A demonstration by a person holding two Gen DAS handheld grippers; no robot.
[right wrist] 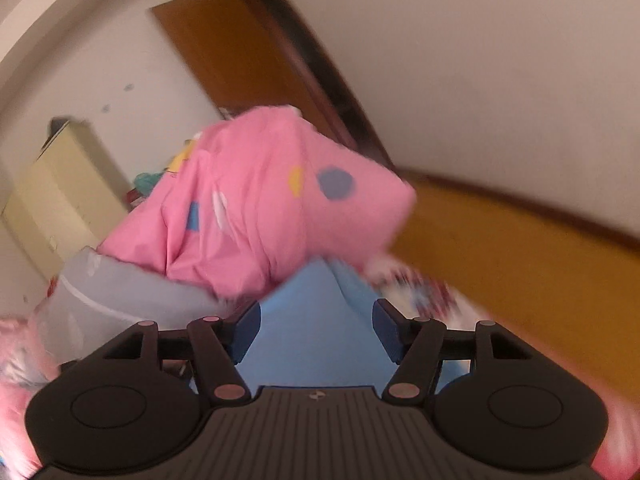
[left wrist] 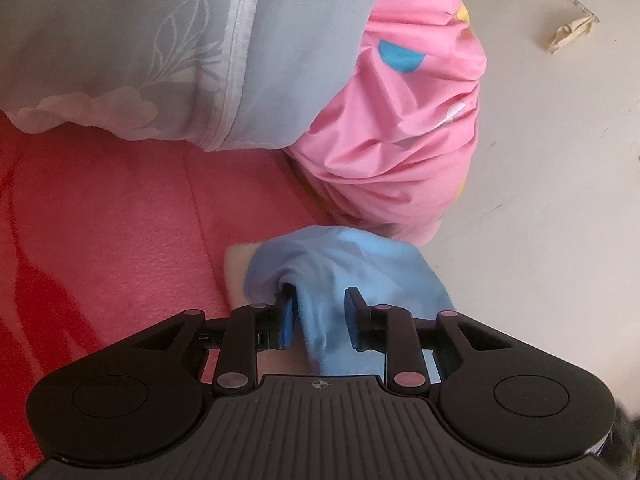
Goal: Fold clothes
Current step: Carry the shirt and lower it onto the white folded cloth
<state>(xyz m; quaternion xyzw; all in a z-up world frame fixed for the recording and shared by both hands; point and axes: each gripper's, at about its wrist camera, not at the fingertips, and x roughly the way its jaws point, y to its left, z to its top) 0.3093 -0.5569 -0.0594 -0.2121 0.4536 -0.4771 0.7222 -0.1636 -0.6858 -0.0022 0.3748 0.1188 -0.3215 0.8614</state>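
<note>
Cloth, light blue [left wrist: 344,256], soft and limp, lies bunched on the pink bed [left wrist: 120,216] between the part-open left gripper [left wrist: 320,316]; right gripper [right wrist: 316,332], wide, apparently straddles it. Best pinched at an edge.

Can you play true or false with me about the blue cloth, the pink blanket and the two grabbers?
1. The light blue cloth sits between the left gripper fingers. True.
2. The pink bedding is plain, with no pattern. False: it has blue and yellow shapes.
3. The right gripper is open, with blue cloth in the gap. True.
4. The grey fabric has a green stripe. False: it has a white stripe and a pale leaf design.
5. A wooden door shows in the right wrist view. True.
</note>
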